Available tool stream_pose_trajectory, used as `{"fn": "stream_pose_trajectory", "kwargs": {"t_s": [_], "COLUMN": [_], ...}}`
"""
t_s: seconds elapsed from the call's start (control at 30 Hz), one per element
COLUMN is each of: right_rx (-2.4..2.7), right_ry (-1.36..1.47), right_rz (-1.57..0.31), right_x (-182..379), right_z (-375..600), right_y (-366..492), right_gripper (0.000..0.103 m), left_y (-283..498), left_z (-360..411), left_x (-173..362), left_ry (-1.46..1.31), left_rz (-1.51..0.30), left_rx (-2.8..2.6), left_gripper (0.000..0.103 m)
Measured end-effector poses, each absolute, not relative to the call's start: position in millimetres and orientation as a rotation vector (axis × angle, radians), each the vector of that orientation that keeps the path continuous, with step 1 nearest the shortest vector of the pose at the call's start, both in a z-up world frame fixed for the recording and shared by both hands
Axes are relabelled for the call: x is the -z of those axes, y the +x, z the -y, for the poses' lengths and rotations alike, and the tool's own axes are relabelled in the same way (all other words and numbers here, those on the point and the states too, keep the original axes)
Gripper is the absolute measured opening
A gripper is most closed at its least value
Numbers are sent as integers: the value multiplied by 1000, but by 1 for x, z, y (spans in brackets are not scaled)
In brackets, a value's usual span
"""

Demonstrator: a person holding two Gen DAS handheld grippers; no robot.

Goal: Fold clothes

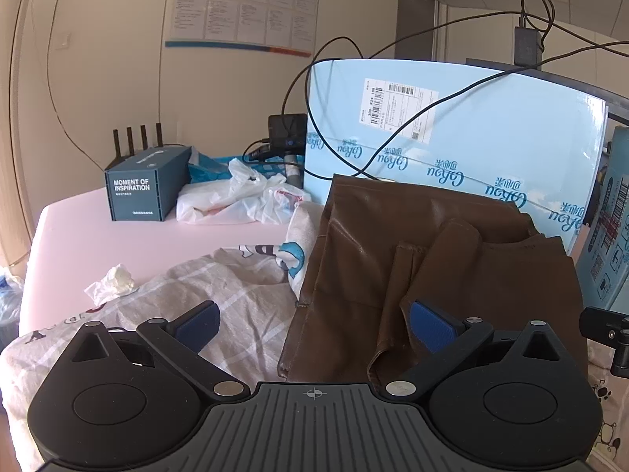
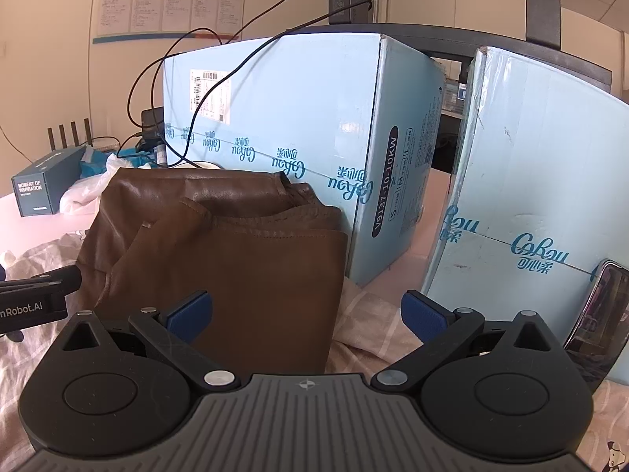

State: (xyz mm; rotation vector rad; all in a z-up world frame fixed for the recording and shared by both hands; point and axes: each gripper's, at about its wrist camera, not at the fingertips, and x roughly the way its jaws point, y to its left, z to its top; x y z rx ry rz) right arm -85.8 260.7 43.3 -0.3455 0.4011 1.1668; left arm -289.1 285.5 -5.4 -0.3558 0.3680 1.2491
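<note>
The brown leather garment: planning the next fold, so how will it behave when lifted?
The brown garment would probably drape floppily, since it already lies in soft folds. Its glossy surface suggests it may slip. It looks fairly heavy, being layered.

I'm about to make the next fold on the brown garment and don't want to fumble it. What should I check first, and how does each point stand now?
1. Left gripper open: ok.
2. Right gripper open: ok.
3. Neither gripper holding cloth: ok.
4. Brown garment lying flat: not ok, a flap is bunched on top.
5. Black cable clear of the garment: not ok, it reaches its far edge.
6. Space behind the garment: not ok, a blue carton stands close.
</note>
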Motion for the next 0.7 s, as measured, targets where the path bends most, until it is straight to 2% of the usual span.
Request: {"fn": "stream_pose_trajectory", "kwargs": {"t_s": [0.7], "right_rx": [-1170], "right_ry": [-356], "right_rz": [-392], "right_x": [-42], "right_z": [-261], "right_y": [-88], "right_gripper": [103], "left_y": [-289], "left_z": [-288], "left_x": [8], "left_ry": [-361], "left_rz": [-375], "left_rx": [-1250], "left_gripper": [103]}}
